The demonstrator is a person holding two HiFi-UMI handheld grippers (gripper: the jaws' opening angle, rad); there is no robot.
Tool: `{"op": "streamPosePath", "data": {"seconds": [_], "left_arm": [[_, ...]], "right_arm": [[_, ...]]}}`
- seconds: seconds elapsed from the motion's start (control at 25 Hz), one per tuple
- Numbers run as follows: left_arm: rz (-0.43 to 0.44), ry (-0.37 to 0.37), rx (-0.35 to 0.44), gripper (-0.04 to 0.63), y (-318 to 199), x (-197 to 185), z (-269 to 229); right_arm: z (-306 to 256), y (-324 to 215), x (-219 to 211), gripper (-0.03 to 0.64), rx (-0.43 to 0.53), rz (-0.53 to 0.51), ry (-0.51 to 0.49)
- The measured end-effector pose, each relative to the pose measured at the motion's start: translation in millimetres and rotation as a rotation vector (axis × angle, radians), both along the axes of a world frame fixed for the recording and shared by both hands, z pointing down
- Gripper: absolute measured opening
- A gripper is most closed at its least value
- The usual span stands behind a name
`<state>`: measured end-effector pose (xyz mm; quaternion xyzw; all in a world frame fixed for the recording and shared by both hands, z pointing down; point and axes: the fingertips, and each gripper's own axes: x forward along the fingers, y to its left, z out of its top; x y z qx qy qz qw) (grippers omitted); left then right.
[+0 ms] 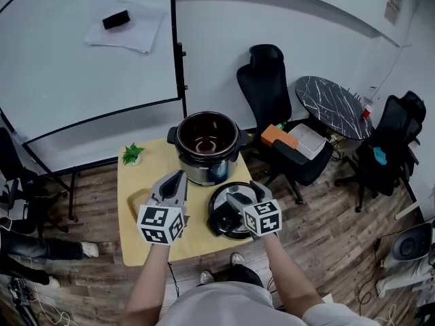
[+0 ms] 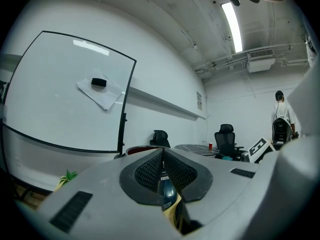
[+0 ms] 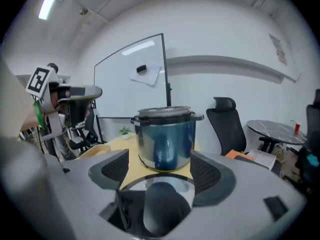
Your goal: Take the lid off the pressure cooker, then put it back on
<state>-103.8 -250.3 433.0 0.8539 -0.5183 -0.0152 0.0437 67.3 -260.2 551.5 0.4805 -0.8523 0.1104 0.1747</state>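
The pressure cooker (image 1: 207, 145) stands open at the far side of the small wooden table (image 1: 136, 240), its dark inner pot showing. Its lid (image 1: 219, 214) lies flat on the table just in front of it, to the right. My right gripper (image 1: 246, 194) hovers open over the lid; in the right gripper view the lid's black handle (image 3: 160, 209) sits between the jaws, with the cooker (image 3: 166, 136) straight ahead. My left gripper (image 1: 178, 176) is shut on nothing, left of the lid, pointing at the cooker. In its own view my left gripper (image 2: 162, 160) has its pads pressed together.
A small green plant (image 1: 132, 153) sits at the table's far left corner. A whiteboard (image 1: 81, 46) stands behind. A black office chair (image 1: 268, 87), a round marble table (image 1: 329, 104) and another chair (image 1: 394, 131) are to the right. Someone's shoe (image 1: 85, 250) shows at left.
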Motion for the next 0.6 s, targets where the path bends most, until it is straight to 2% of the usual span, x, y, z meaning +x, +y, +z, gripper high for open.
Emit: {"op": "streamPosePath", "data": {"seconds": [0.28, 0.36, 0.6], "left_arm": [[-0.024, 0.008, 0.012, 0.017, -4, -7, -15], [-0.026, 0.010, 0.018, 0.017, -5, -7, -21], [-0.024, 0.006, 0.041, 0.017, -6, -5, -38]], "right_arm": [[-100, -4, 5, 0.312, 0.223, 0.002, -0.088], [-126, -3, 6, 0.268, 0.282, -0.002, -0.104], [-177, 0, 11, 0.081, 0.411, 0.011, -0.105]]}}
